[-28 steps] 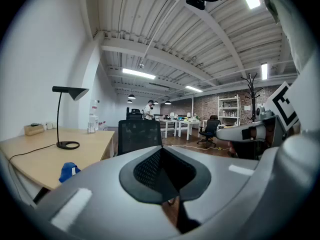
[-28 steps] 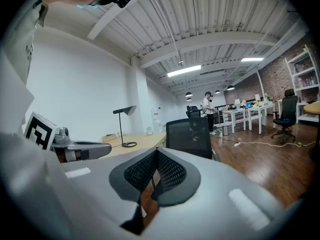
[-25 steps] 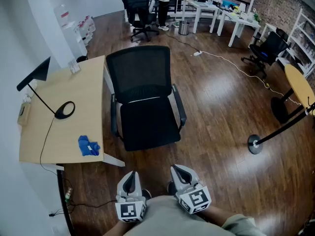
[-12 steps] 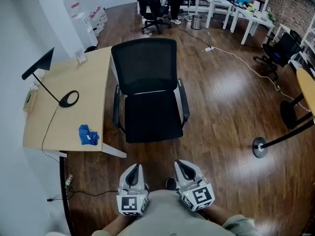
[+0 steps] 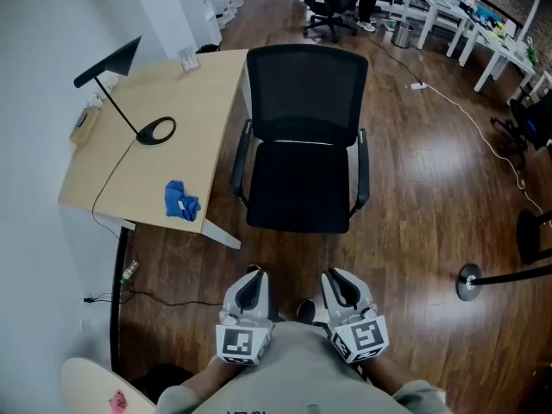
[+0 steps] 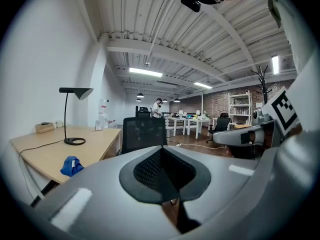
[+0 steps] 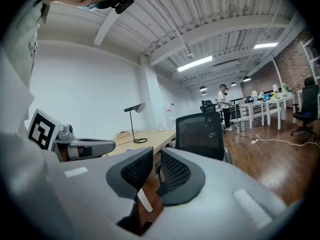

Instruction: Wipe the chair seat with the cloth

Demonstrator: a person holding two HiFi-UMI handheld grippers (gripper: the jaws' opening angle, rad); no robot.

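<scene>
In the head view, a black chair (image 5: 304,136) is seen on a wooden floor (image 5: 431,197), its seat (image 5: 302,192) bare and turned toward the camera. A wooden desk (image 5: 147,166) stands just beside it at the left. The blue cloth (image 5: 181,202) lies crumpled on the desk near the front edge (well apart from the seat), with a black lamp (image 5: 153,130) behind it. The left gripper (image 5: 250,291) and the right gripper (image 5: 343,290) are held side by side at the bottom, near the person's body and short of the chair.

In the left gripper view, the left gripper (image 6: 162,166) is shown with its jaws pressed together and nothing between them. The cloth (image 6: 71,165) is seen on the desk edge at the left, the chair (image 6: 144,134) straight ahead.

In the right gripper view, the jaws of the right gripper (image 7: 156,166) are parted by a narrow gap, having just been opening, and nothing is held there. The chair (image 7: 202,134) is seen beyond them.
</scene>
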